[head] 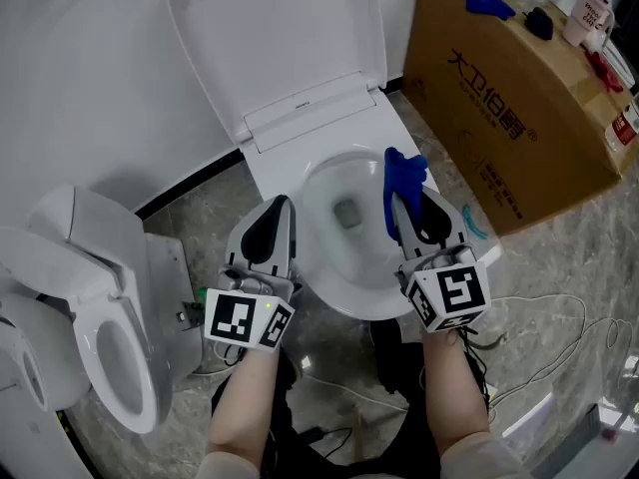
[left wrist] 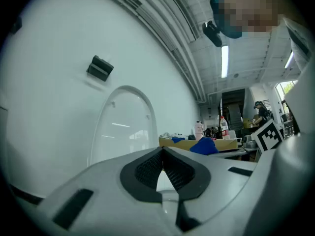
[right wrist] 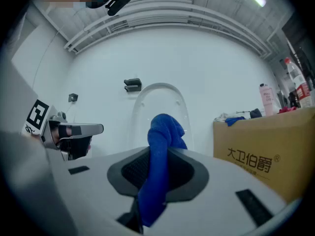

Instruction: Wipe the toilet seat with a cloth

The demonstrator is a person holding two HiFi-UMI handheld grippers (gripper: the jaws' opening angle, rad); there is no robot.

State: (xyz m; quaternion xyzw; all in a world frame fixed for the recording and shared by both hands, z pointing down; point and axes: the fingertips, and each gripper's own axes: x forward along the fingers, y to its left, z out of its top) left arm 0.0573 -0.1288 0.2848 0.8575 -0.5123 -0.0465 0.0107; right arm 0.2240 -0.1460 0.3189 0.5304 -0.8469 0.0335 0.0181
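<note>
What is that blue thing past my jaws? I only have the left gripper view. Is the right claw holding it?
Observer: Yes. It is a blue cloth, and the right claw is shut on it, with the cloth bunched up out of the jaws.
Operator: Where is it relative to the toilet?
Observer: In the head view it is over the right rear part of the toilet seat. I cannot tell whether it touches.
Operator: And where does my left claw sit?
Observer: The left claw is at the seat's left edge, pointing toward the raised lid.
</note>
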